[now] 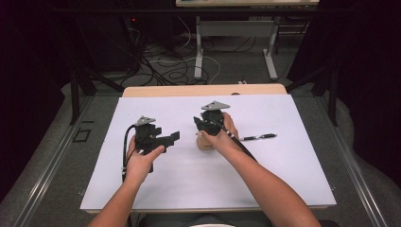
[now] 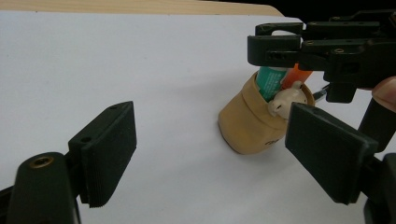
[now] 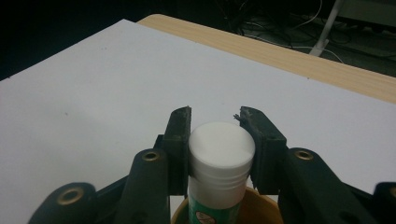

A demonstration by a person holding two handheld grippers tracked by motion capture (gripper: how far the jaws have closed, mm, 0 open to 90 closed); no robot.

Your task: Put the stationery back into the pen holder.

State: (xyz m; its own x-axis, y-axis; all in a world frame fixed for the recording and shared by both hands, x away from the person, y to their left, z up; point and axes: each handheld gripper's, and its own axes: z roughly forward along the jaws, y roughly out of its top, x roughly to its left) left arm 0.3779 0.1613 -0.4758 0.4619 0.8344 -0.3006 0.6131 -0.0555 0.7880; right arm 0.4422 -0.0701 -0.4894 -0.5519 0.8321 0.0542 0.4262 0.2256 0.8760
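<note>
A tan pouch [image 1: 205, 142] stands upright on the white table mat [image 1: 189, 179]. It holds a green glue stick with a white cap [image 3: 222, 149], an orange-capped item [image 2: 297, 73] and a small white figure [image 2: 288, 99]. My right gripper [image 1: 204, 126] comes down from above and is shut on the glue stick's cap, one pad on each side [image 3: 217, 119]. The stick's body [image 2: 270, 83] sits inside the pouch [image 2: 247, 126]. My left gripper [image 1: 172, 138] is to the left of the pouch, pointing at it, with its jaws open and nothing between them [image 2: 217, 140].
A black pen [image 1: 259, 137] lies on the mat just right of the pouch. The wooden table edge [image 1: 203, 90] runs along the far side. Table legs and cables are on the floor beyond it.
</note>
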